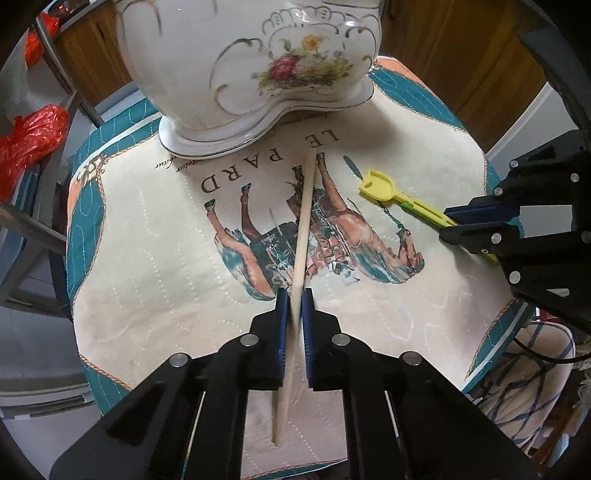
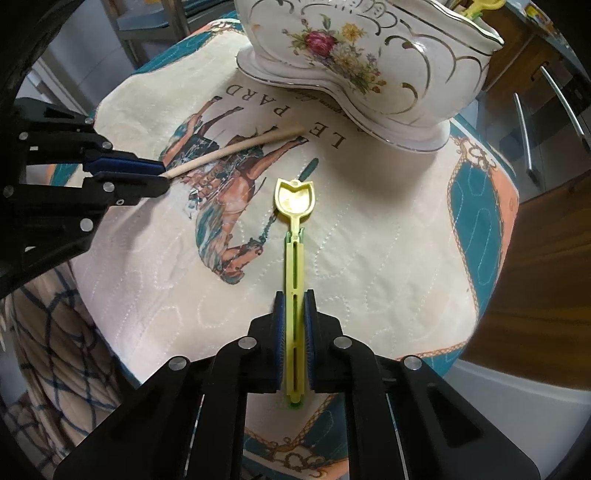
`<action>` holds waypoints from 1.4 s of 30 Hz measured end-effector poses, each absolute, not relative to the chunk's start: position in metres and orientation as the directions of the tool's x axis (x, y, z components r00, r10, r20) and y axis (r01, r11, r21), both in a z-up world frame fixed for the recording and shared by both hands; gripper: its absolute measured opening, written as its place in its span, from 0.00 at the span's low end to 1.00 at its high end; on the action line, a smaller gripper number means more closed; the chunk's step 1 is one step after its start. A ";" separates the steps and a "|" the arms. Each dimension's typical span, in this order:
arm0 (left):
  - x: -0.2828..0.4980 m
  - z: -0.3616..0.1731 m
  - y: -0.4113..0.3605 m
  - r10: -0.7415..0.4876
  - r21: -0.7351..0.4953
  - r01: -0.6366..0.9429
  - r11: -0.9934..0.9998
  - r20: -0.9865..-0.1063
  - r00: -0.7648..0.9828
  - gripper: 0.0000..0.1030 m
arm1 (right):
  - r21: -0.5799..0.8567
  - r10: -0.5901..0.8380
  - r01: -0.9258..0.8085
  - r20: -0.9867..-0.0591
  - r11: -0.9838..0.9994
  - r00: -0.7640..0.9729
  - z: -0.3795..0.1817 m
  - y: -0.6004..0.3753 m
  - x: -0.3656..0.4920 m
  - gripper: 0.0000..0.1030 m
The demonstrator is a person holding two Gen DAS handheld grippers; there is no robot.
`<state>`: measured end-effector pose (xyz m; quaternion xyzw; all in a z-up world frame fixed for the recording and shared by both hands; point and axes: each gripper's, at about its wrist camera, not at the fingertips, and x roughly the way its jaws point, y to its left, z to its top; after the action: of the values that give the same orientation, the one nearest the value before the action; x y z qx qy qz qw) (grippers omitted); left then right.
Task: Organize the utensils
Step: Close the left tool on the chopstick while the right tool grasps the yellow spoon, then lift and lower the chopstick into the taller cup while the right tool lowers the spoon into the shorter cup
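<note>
A pale wooden stick (image 1: 303, 221) lies across the horse print of the quilted cloth, and my left gripper (image 1: 294, 295) is shut on its near part. In the right wrist view the same stick (image 2: 236, 147) runs from the left gripper (image 2: 164, 173) toward the vase. A yellow-green plastic spoon (image 2: 294, 229) points its bowl at the vase; my right gripper (image 2: 294, 295) is shut on its slotted handle. The left wrist view shows that spoon (image 1: 384, 190) held by the right gripper (image 1: 448, 221) at the right. The white floral vase (image 1: 255, 62) stands at the far side.
The round table carries a cream and teal quilted cloth (image 2: 369, 266). More yellow utensils (image 2: 480, 7) stick out of the vase (image 2: 369, 55). Red plastic bags (image 1: 29, 140) lie at the left, a checked cloth (image 1: 524, 373) hangs at the right, wooden cabinets (image 1: 461, 55) stand behind.
</note>
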<state>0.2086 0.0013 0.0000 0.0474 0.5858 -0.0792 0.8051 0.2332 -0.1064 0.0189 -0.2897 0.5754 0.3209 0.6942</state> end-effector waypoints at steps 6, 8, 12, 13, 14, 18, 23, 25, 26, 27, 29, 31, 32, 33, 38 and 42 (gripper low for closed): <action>0.206 0.000 0.005 -0.093 -0.042 0.174 0.984 -0.951 0.296 0.06 | -0.038 0.112 -0.771 -0.984 0.635 0.141 0.019 -0.109 0.232 0.10; 0.206 0.000 0.007 -0.098 -0.050 0.168 0.985 -0.952 0.290 0.06 | -0.044 0.100 -0.774 -0.985 0.632 0.137 0.019 -0.108 0.231 0.10; 0.208 0.000 0.009 -0.097 -0.053 0.162 0.985 -0.955 0.281 0.06 | -0.054 0.085 -0.772 -0.987 0.633 0.139 0.019 -0.106 0.231 0.10; 0.208 0.000 0.009 -0.097 -0.052 0.162 0.985 -0.955 0.279 0.06 | -0.058 0.082 -0.772 -0.987 0.633 0.141 0.019 -0.106 0.232 0.10; 0.208 0.001 0.009 -0.096 -0.051 0.166 0.985 -0.957 0.275 0.06 | -0.060 0.080 -0.772 -0.987 0.633 0.142 0.019 -0.106 0.232 0.10; 0.213 0.000 0.006 -0.084 -0.038 0.192 0.981 -0.967 0.240 0.06 | -0.068 0.065 -0.773 -0.988 0.631 0.140 0.020 -0.105 0.232 0.10; 0.222 0.000 -0.001 -0.053 -0.009 0.230 0.973 -0.981 0.184 0.06 | -0.090 0.033 -0.782 -0.990 0.617 0.140 0.018 -0.100 0.233 0.10; 0.224 0.000 -0.003 -0.047 -0.003 0.238 0.971 -0.983 0.176 0.06 | -0.093 0.037 -0.782 -0.989 0.616 0.146 0.018 -0.100 0.233 0.10; 0.223 0.000 -0.003 -0.046 -0.001 0.240 0.971 -0.982 0.181 0.06 | -0.089 0.047 -0.780 -0.988 0.620 0.150 0.019 -0.101 0.233 0.10; 0.222 0.001 -0.003 -0.046 0.002 0.241 0.971 -0.980 0.193 0.06 | -0.085 0.056 -0.778 -0.987 0.622 0.152 0.019 -0.101 0.232 0.10; 0.219 0.002 -0.002 -0.055 -0.002 0.237 0.972 -0.975 0.217 0.05 | -0.070 0.085 -0.769 -0.983 0.635 0.160 0.022 -0.107 0.233 0.10; 0.213 0.009 0.003 -0.080 -0.018 0.221 0.975 -0.958 0.274 0.05 | -0.045 0.130 -0.760 -0.977 0.649 0.170 0.027 -0.115 0.235 0.10; 0.208 0.013 0.006 -0.093 -0.028 0.217 0.976 -0.950 0.297 0.05 | -0.035 0.149 -0.759 -0.974 0.650 0.173 0.030 -0.119 0.235 0.10; 0.203 0.019 0.009 -0.112 -0.039 0.217 0.975 -0.936 0.334 0.05 | -0.024 0.173 -0.760 -0.969 0.649 0.178 0.034 -0.122 0.234 0.10; 0.174 0.057 0.022 -0.234 -0.124 0.248 0.961 -0.842 0.485 0.05 | 0.040 0.311 -0.758 -0.925 0.651 0.219 0.058 -0.142 0.233 0.10; 0.164 0.080 0.031 -0.283 -0.170 0.243 0.955 -0.766 0.577 0.05 | 0.108 0.430 -0.744 -0.866 0.659 0.256 0.077 -0.159 0.236 0.10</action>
<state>0.1635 0.0313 0.0802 -0.0231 0.4354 -0.1482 0.8877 0.2363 -0.1588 0.0771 -0.1642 0.4783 0.3788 0.7751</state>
